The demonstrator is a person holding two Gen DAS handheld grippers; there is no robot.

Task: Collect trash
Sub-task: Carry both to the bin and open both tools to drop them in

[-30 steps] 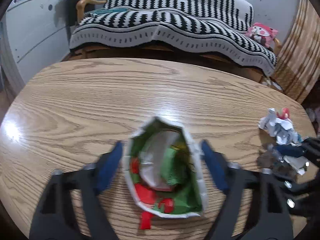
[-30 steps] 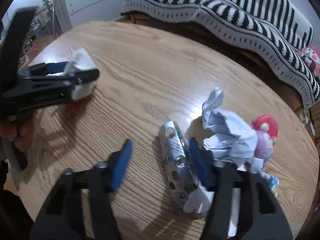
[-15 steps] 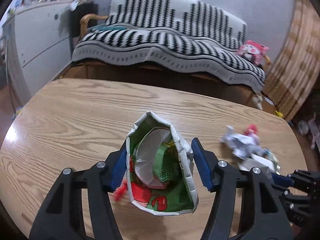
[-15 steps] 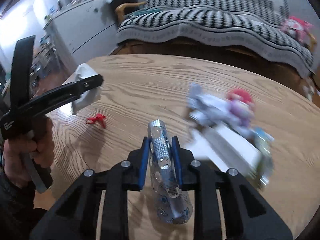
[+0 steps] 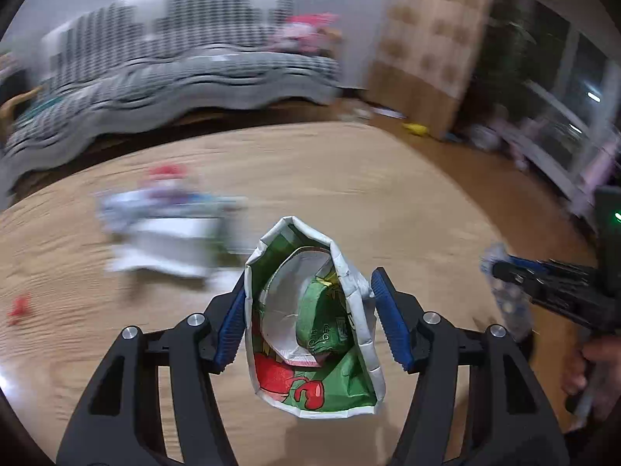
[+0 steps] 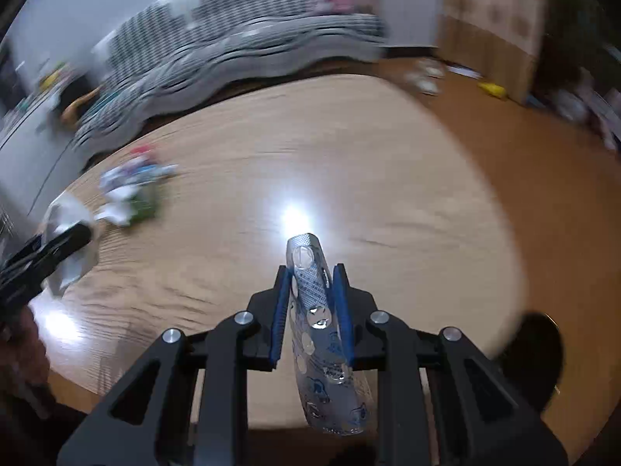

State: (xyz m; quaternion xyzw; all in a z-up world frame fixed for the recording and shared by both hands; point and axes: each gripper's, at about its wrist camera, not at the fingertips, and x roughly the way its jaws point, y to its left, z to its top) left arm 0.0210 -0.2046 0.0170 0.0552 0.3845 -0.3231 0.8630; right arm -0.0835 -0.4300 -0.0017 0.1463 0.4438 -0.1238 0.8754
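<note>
On the far left of the round wooden table point(image 5: 349, 178) lies a tiny red scrap point(image 5: 18, 305). It has not been picked up. A little to the right sits a blurry pile of crumpled paper and wrappers point(image 5: 163, 233), with something red on top. That is still waiting too.

In the middle, the left gripper point(image 5: 308, 320) squeezes a green and red snack bag point(image 5: 310, 334) between its blue pads. The bag hangs in the air above the table.

To the right, the right gripper point(image 6: 312, 312) is clamped tight on a shiny silver wrapper point(image 6: 322, 334), also lifted up.

So two pieces are picked up, and the pile and the scrap are left. No bin shows anywhere.

The table top is mostly bare, so there is lots of room to move. Its round edge drops to the floor on the right side, near the curtain point(image 5: 431, 39).
</note>
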